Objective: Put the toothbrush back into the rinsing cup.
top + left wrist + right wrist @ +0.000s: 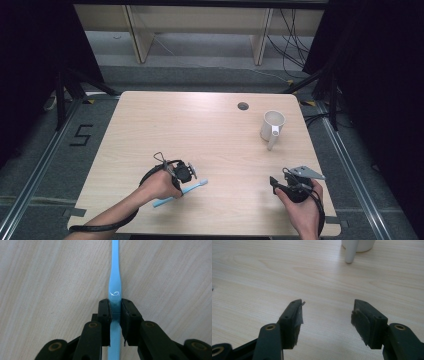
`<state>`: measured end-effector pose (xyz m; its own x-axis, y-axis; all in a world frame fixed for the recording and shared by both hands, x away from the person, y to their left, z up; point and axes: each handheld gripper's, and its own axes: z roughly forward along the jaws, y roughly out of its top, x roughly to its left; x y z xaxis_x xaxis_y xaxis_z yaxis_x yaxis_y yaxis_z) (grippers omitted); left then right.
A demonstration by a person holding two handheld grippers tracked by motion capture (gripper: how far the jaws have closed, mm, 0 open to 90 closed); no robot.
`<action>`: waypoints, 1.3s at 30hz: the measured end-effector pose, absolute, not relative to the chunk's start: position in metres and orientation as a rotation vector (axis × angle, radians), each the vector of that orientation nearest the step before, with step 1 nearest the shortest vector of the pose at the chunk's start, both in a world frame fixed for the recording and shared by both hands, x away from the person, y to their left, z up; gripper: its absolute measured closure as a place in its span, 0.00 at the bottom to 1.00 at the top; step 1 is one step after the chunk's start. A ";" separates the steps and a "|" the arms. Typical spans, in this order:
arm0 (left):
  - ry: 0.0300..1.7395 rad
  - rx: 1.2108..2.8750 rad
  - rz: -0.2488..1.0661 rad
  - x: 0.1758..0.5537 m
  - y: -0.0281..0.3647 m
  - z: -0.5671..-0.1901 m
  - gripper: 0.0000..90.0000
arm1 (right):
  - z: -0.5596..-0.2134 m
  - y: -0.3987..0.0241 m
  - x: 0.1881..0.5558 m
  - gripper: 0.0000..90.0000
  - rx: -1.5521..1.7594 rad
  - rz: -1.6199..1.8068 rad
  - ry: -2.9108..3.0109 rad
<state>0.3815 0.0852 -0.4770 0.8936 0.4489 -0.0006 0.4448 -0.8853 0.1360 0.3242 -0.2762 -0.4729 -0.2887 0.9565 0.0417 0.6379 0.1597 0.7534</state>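
I see the left gripper (115, 306) closest in its own view, jaws clamped on the light blue toothbrush (115, 287), pads pressing both sides of the handle just below its widened neck. Handle runs straight up between the jaws and on past the top of that view, lying against the wood-grain worktop (50, 290). From the high view the left gripper (186, 172) sits at the near-left of the worktop (200, 125), hand behind it, and the toothbrush (197, 186) lies slanted, head end toward the middle of the worktop, tail end toward the near edge. I can't tell whether the brush is lifted or flat on the surface. Right gripper (274, 182) is near the front-right, held in the right hand, well apart from the toothbrush. In the right gripper view the right gripper (327, 312) stands wide open with nothing but bare wood between the jaws. White mug (272, 125) stands upright at the far right of the worktop, handle pointing toward the near edge; the right gripper view catches its base and handle (350, 251) at the top. Small round hole (243, 106) in the worktop just beyond the mug, to its left.
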 end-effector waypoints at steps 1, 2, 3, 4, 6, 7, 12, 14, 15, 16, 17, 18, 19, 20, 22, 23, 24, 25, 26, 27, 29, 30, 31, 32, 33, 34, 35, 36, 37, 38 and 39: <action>0.694 2.926 0.046 0.382 0.086 -0.477 0.86 | -0.473 -0.276 0.324 0.47 1.512 0.948 1.990; 0.693 2.928 0.046 0.382 0.087 -0.477 0.86 | -0.473 -0.276 0.324 0.47 1.512 0.948 1.990; 0.691 2.930 0.045 0.382 0.087 -0.477 0.86 | -0.473 -0.276 0.324 0.47 1.508 0.946 1.994; 0.692 2.923 0.049 0.382 0.088 -0.477 0.86 | -0.473 -0.276 0.324 0.47 1.511 0.948 1.991; 0.670 2.922 0.064 0.382 0.089 -0.477 0.86 | -0.475 -0.275 0.325 0.47 1.521 0.953 1.987; 0.665 2.922 0.068 0.383 0.089 -0.477 0.86 | -0.475 -0.275 0.325 0.47 1.520 0.959 1.986; 0.665 2.922 0.064 0.383 0.089 -0.475 0.87 | -0.474 -0.275 0.325 0.46 1.519 0.950 1.988; 0.658 2.916 0.071 0.383 0.089 -0.474 0.87 | -0.474 -0.276 0.325 0.46 1.515 0.958 1.990; 0.661 2.903 0.071 0.383 0.089 -0.473 0.87 | -0.474 -0.274 0.324 0.46 1.552 0.972 1.984; 0.661 2.903 0.071 0.383 0.089 -0.473 0.87 | -0.474 -0.274 0.324 0.46 1.552 0.972 1.984; 0.655 2.899 0.080 0.383 0.090 -0.472 0.87 | -0.474 -0.274 0.324 0.46 1.550 0.969 1.986; 0.654 2.890 0.085 0.383 0.090 -0.471 0.87 | -0.474 -0.274 0.324 0.46 1.552 0.969 1.985; 0.649 2.863 0.093 0.383 0.090 -0.469 0.86 | -0.474 -0.274 0.324 0.46 1.552 0.969 1.984; 0.649 2.863 0.093 0.383 0.090 -0.469 0.87 | -0.474 -0.274 0.324 0.46 1.552 0.969 1.984; 0.638 2.838 0.104 0.383 0.091 -0.466 0.87 | -0.474 -0.274 0.323 0.46 1.551 0.965 1.986; 0.635 2.807 0.114 0.382 0.092 -0.463 0.87 | -0.474 -0.274 0.323 0.46 1.563 0.972 1.981; 0.635 2.807 0.114 0.382 0.092 -0.463 0.87 | -0.474 -0.274 0.323 0.46 1.563 0.972 1.981; 0.636 2.788 0.122 0.382 0.093 -0.462 0.87 | -0.475 -0.274 0.323 0.46 1.566 0.964 1.983; 0.633 2.782 0.120 0.382 0.094 -0.460 0.87 | -0.476 -0.274 0.324 0.46 1.558 0.965 1.977; 0.648 2.737 0.125 0.381 0.094 -0.459 0.87 | -0.476 -0.273 0.324 0.46 1.560 0.975 1.981; 0.641 2.733 0.123 0.381 0.095 -0.459 0.87 | -0.476 -0.273 0.324 0.46 1.563 0.976 1.981; 0.645 2.721 0.124 0.380 0.096 -0.458 0.87 | -0.476 -0.273 0.324 0.46 1.560 0.977 1.981; 0.647 2.693 0.129 0.380 0.098 -0.457 0.87 | -0.476 -0.273 0.324 0.47 1.561 0.980 1.979; 0.647 2.693 0.129 0.380 0.098 -0.457 0.87 | -0.476 -0.273 0.324 0.47 1.561 0.980 1.979; 0.650 2.655 0.130 0.380 0.101 -0.455 0.87 | -0.477 -0.275 0.325 0.47 1.514 0.980 1.986; 0.650 2.655 0.130 0.380 0.101 -0.455 0.87 | -0.477 -0.275 0.325 0.47 1.514 0.980 1.986; 0.634 2.635 0.147 0.380 0.102 -0.454 0.87 | -0.477 -0.273 0.324 0.47 1.540 0.996 1.989; 0.628 2.611 0.157 0.380 0.104 -0.452 0.87 | -0.477 -0.273 0.324 0.47 1.540 0.996 1.989; 0.634 2.582 0.163 0.379 0.106 -0.452 0.87 | -0.478 -0.270 0.324 0.47 1.561 1.017 1.980; 0.652 2.535 0.166 0.378 0.107 -0.452 0.87 | -0.478 -0.268 0.324 0.47 1.570 1.034 1.979; 0.650 2.509 0.175 0.377 0.108 -0.451 0.87 | -0.478 -0.267 0.324 0.47 1.575 1.047 1.977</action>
